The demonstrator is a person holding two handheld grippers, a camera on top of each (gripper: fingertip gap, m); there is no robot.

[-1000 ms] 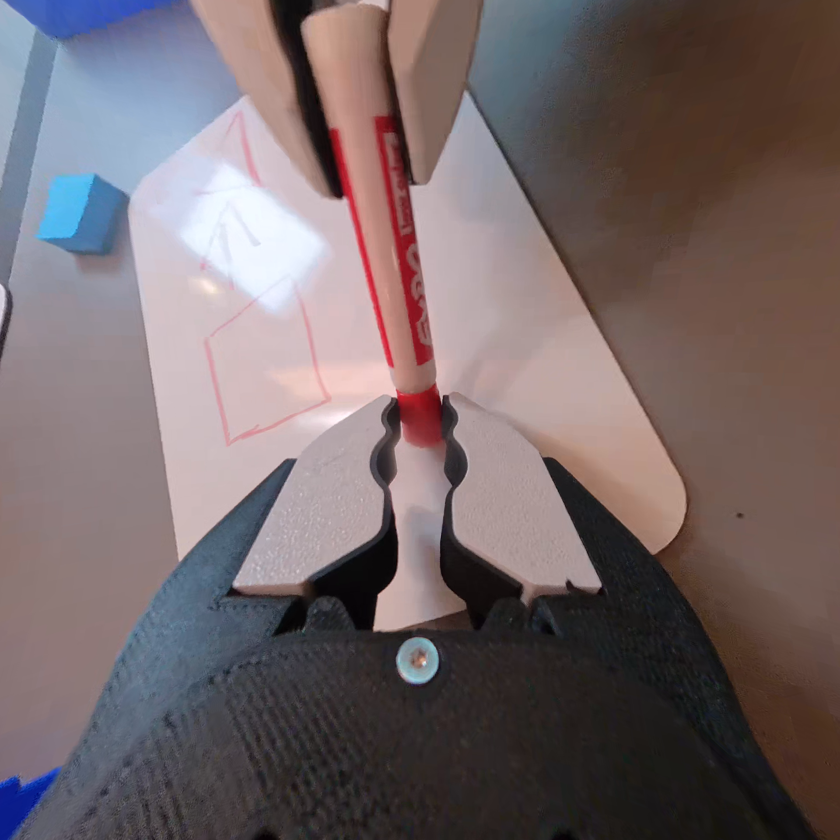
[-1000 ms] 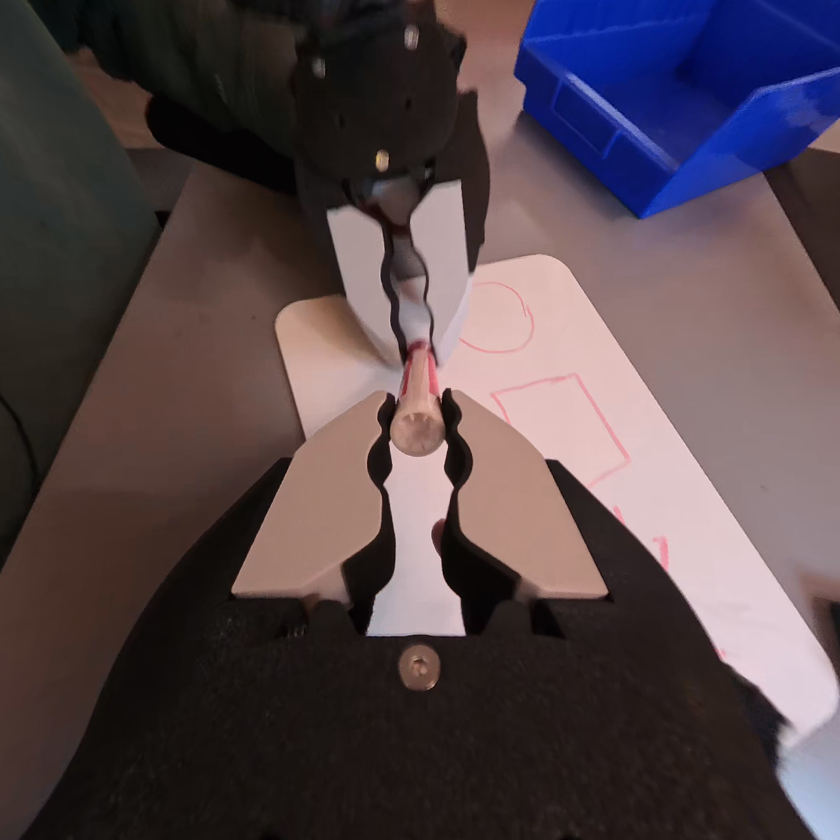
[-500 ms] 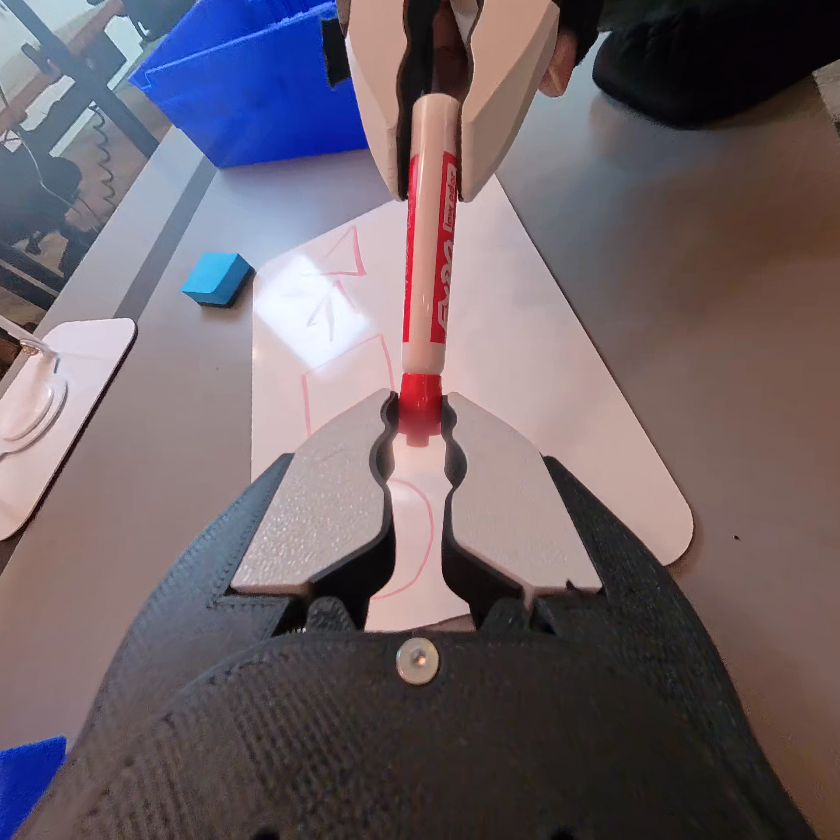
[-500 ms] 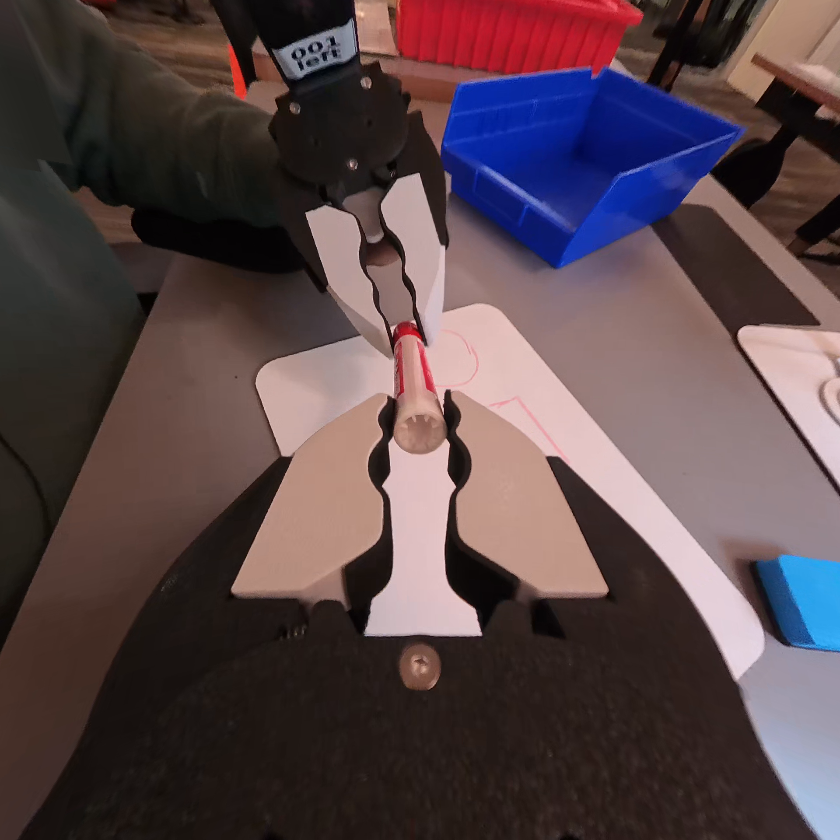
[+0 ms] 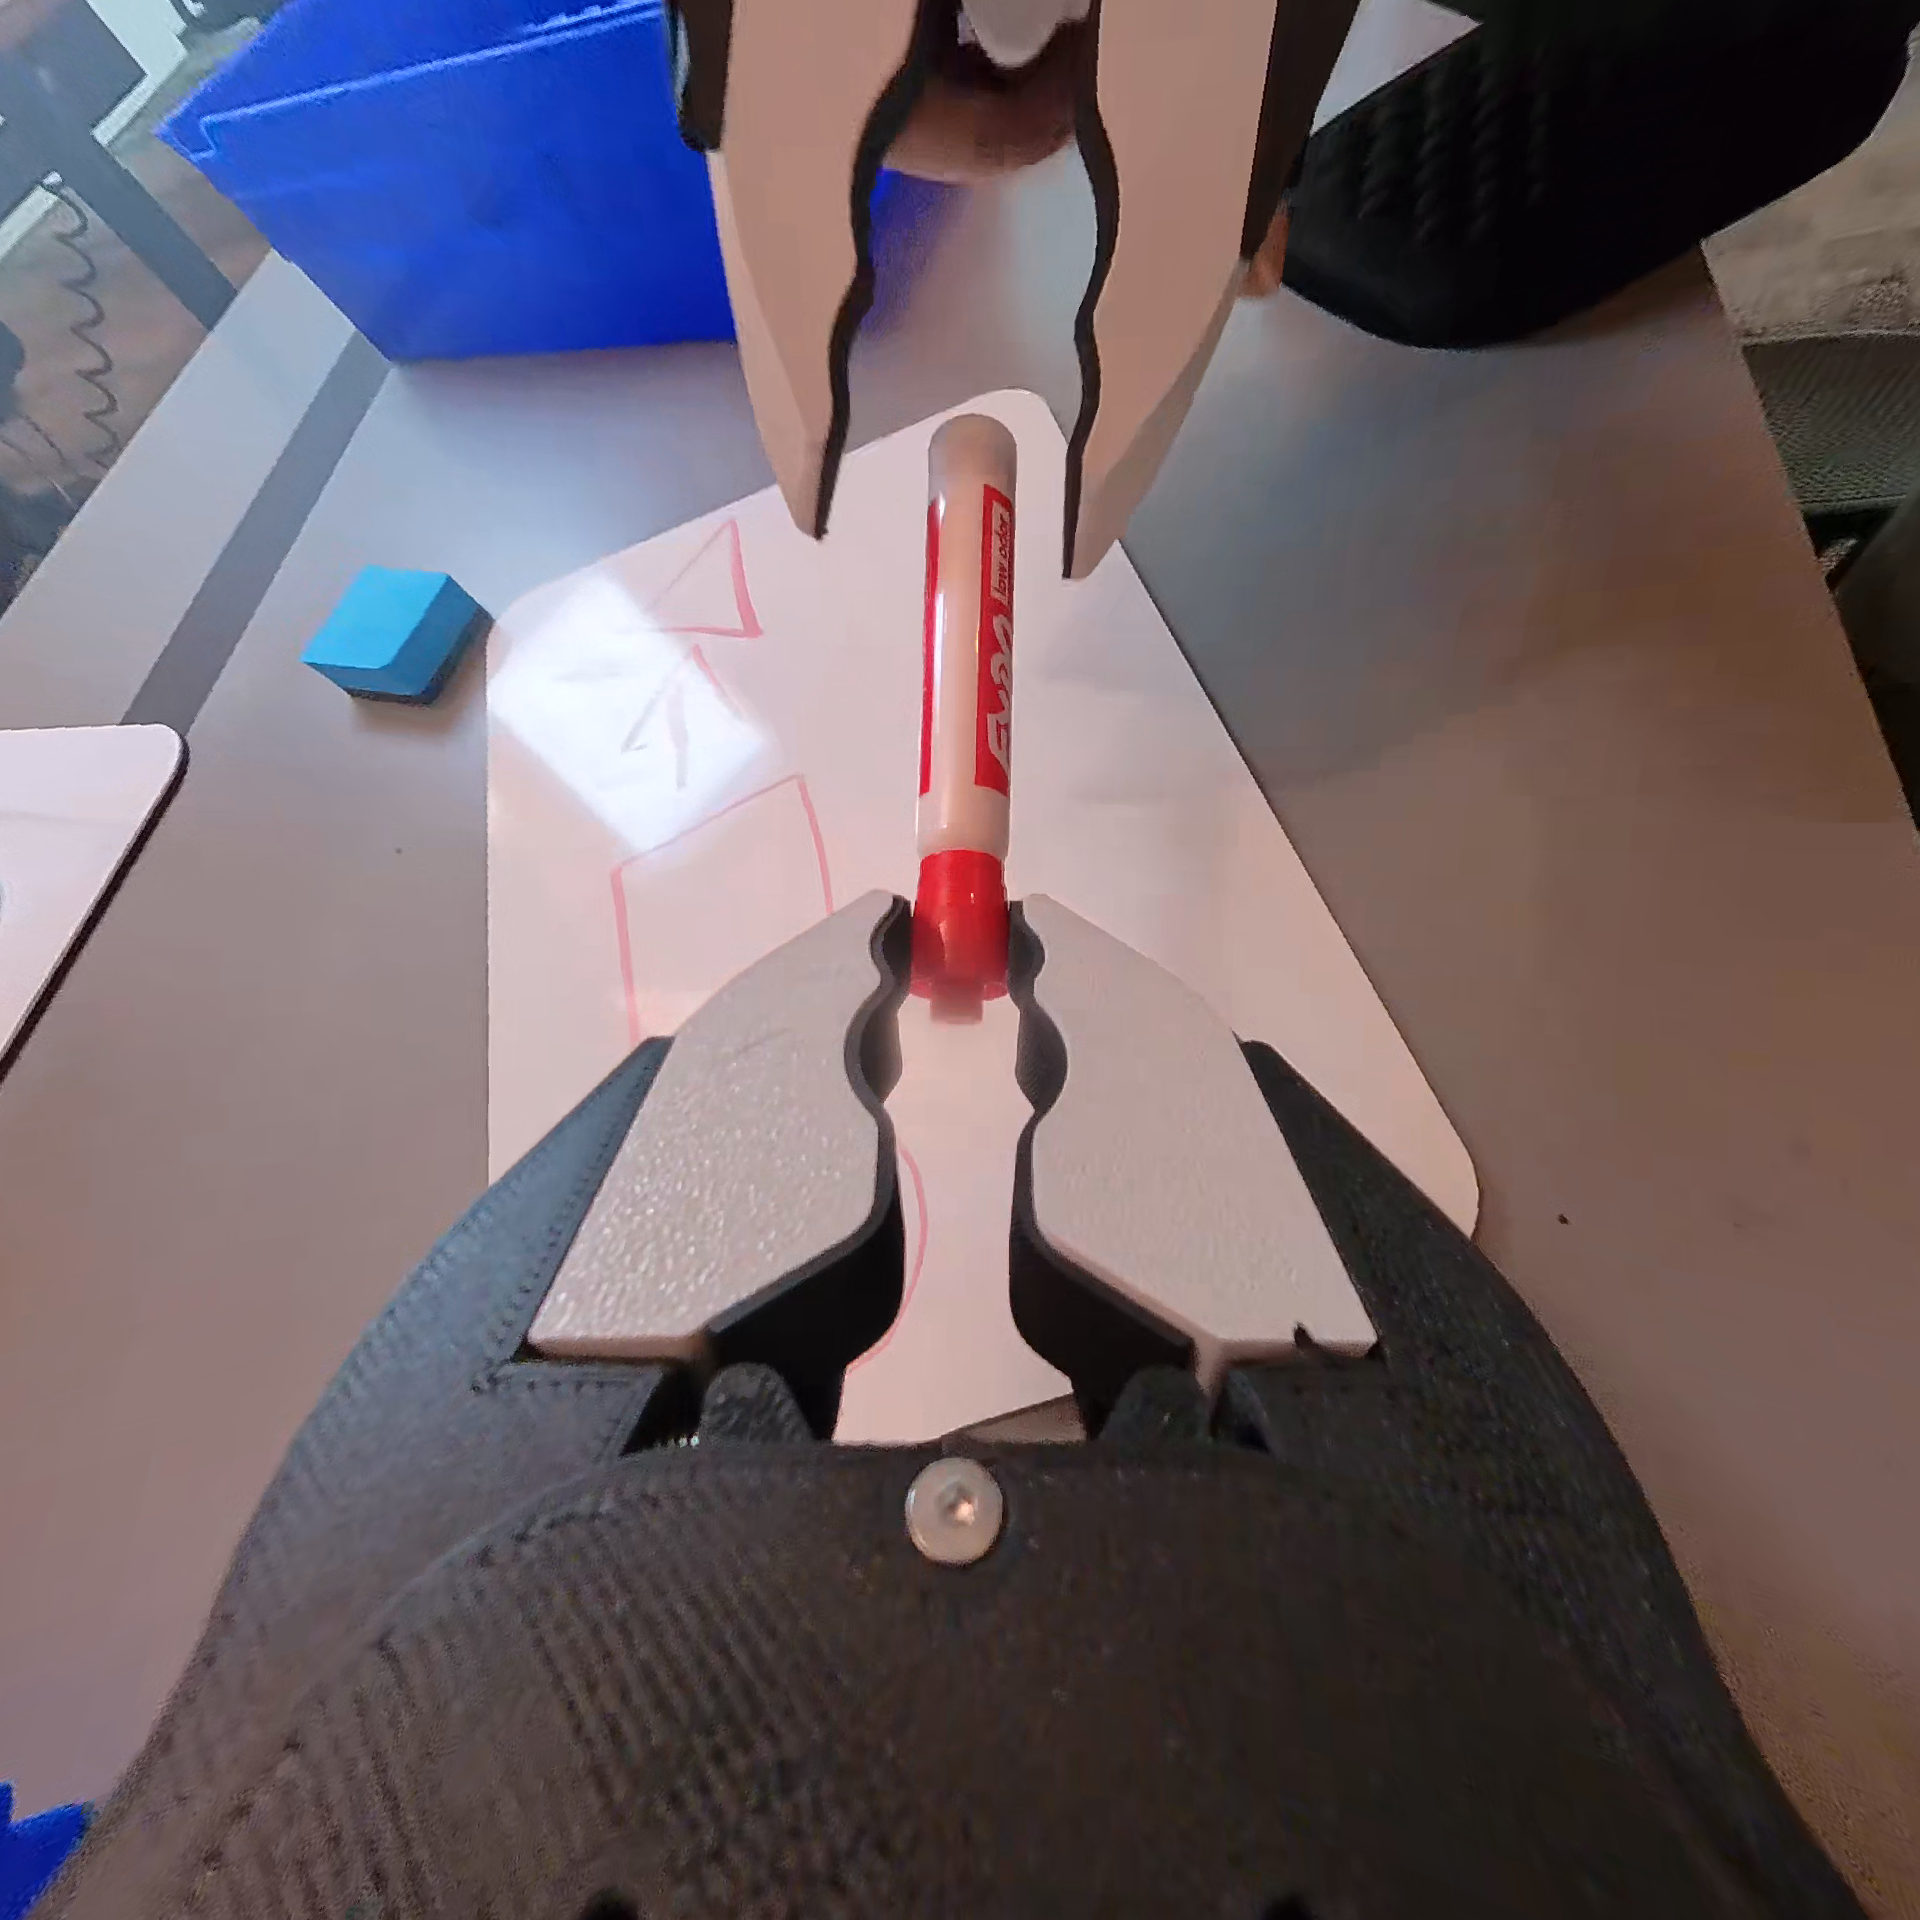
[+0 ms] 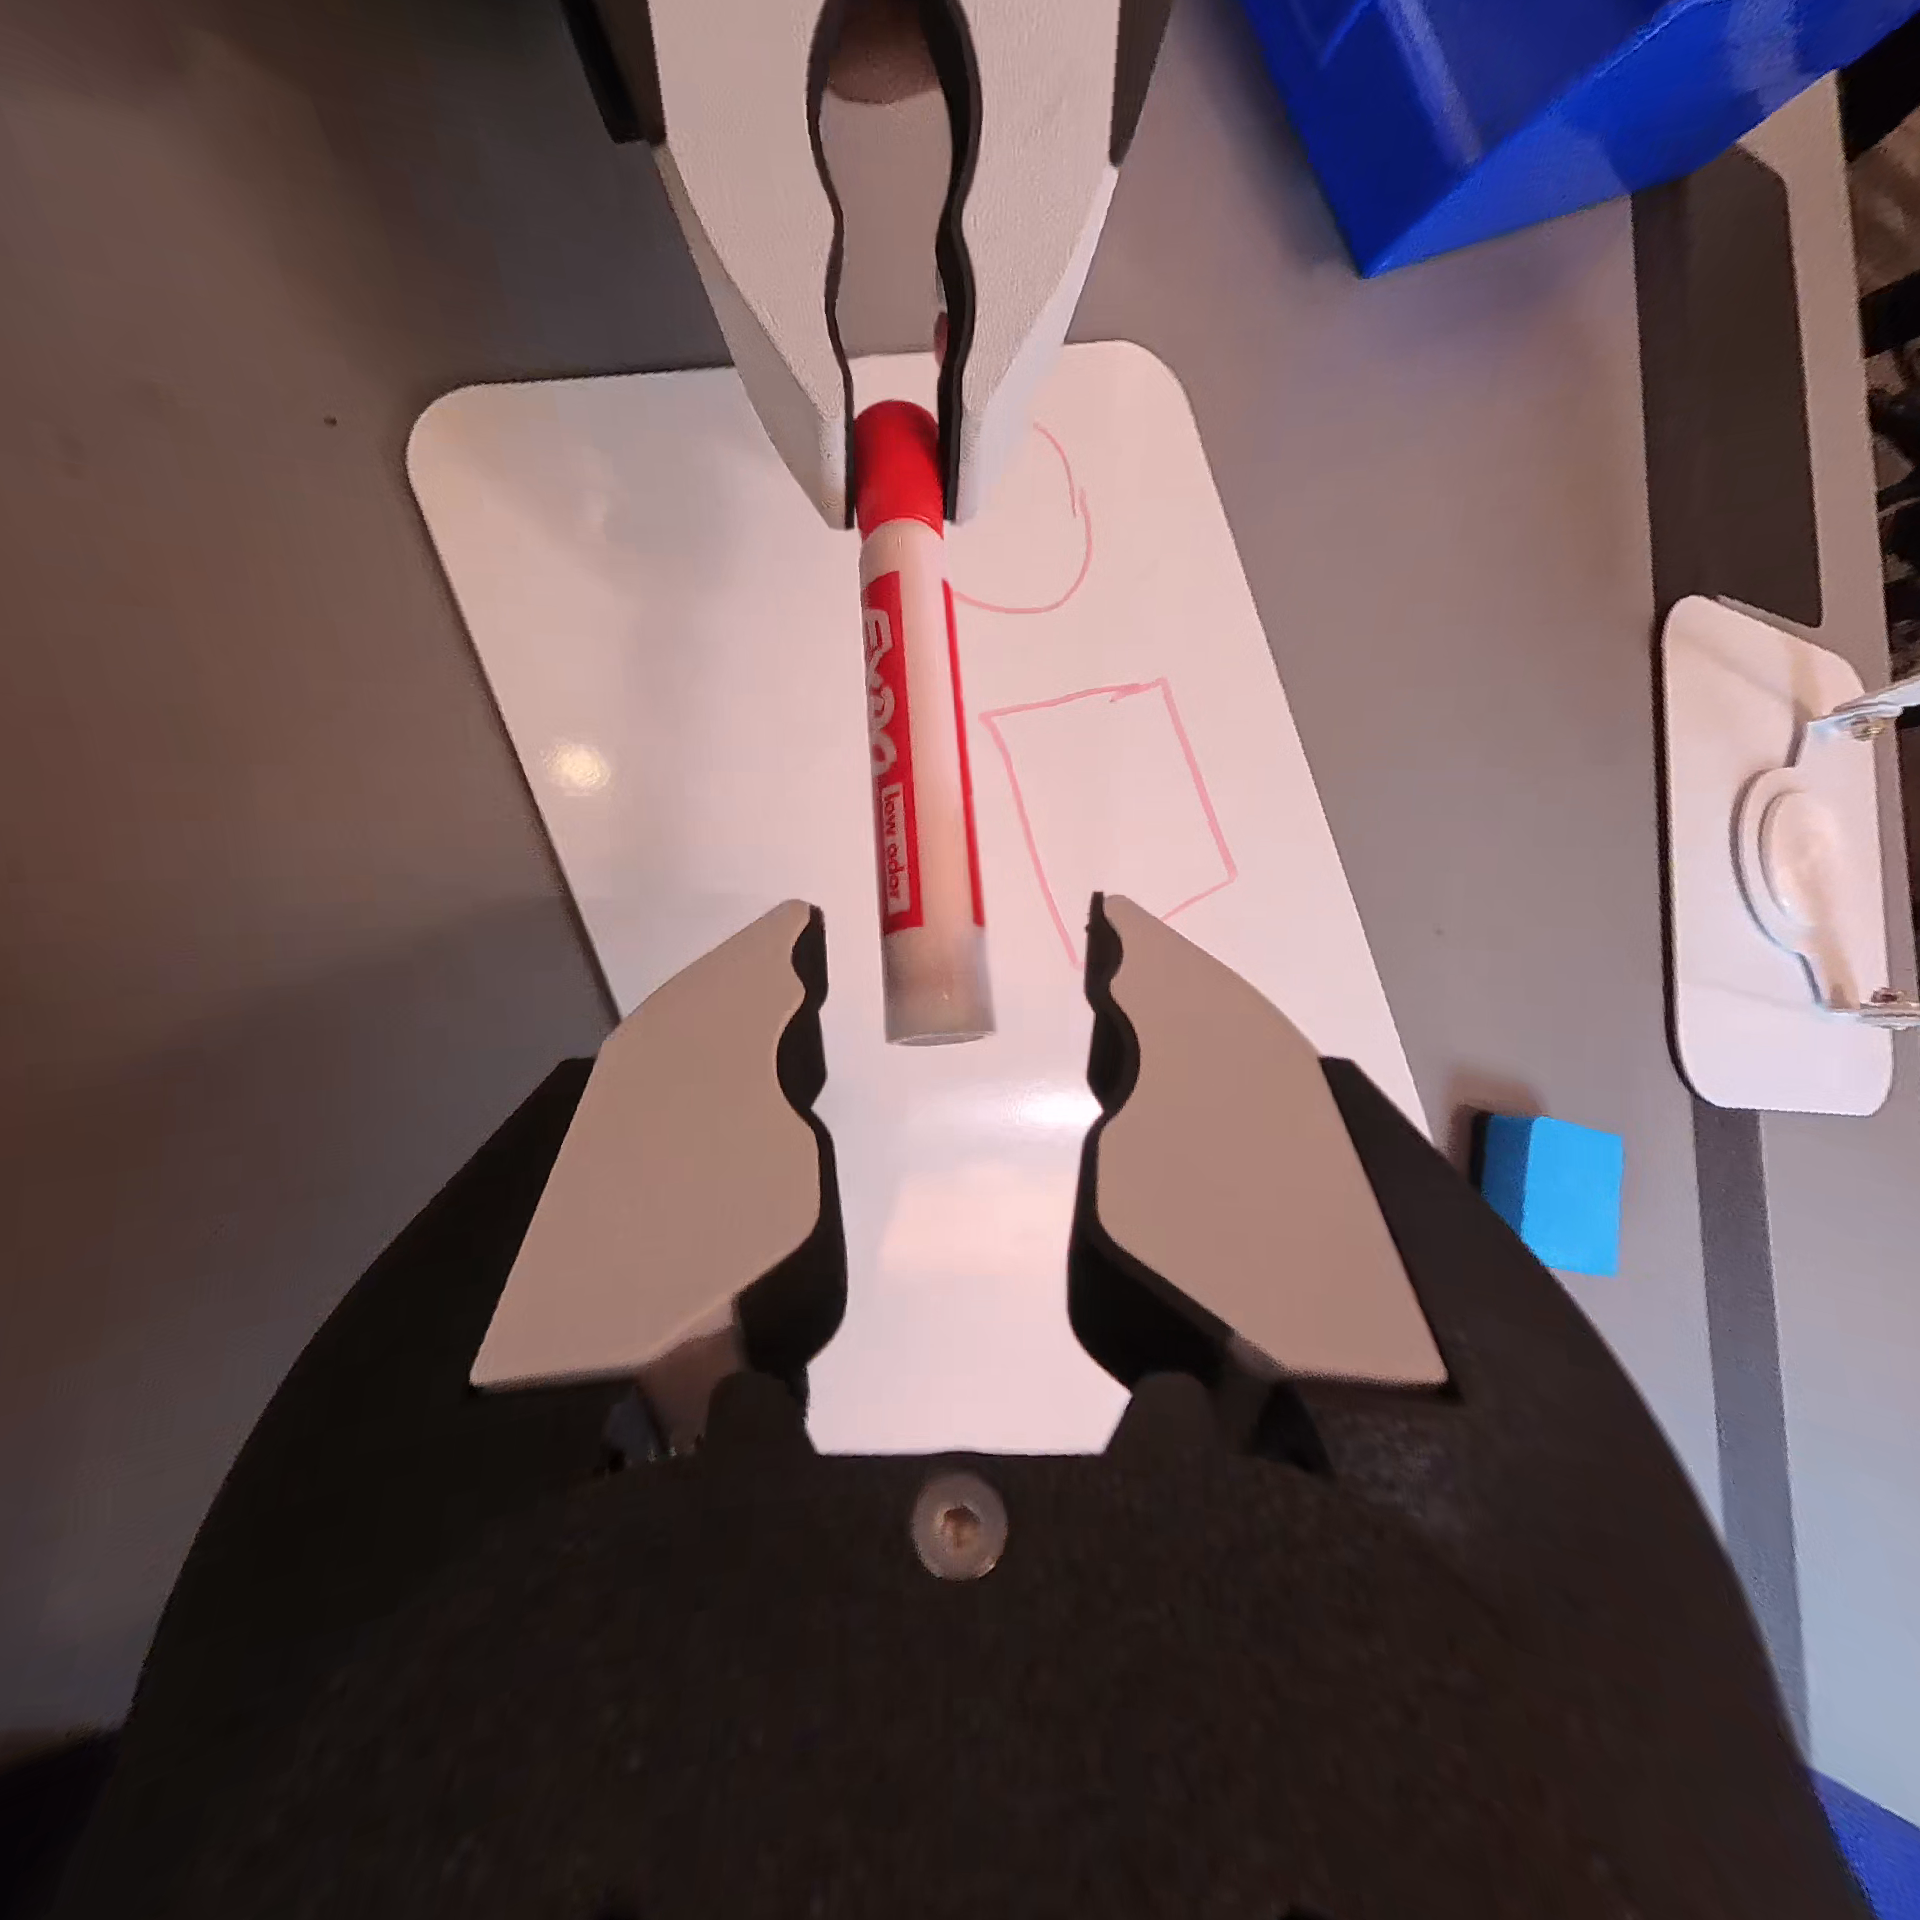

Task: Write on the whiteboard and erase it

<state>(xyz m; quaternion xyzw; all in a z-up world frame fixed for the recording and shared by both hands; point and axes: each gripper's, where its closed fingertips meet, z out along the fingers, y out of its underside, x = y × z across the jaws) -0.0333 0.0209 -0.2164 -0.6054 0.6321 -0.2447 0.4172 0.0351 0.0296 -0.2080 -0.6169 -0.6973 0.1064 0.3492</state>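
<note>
over the whiteboard, in the left wrist view, your left gripper is clamped on the red cap end of the marker, which sticks out in the air above the board. your right gripper hangs beyond it with its fingers spread to either side of the marker's tail, touching nothing. half a second ago those fingers were closed on that tail, so you have just let go and the left now carries the marker alone. a triangle, an arrow and a square are drawn in red; the eraser sits on the table just left of the board.

from the right wrist view, your right gripper is wide open, the marker tail free between its tips. the left gripper pinches the cap. the eraser lies just right of the whiteboard. writing looks done; i judge the freed right should go for the eraser.
</note>
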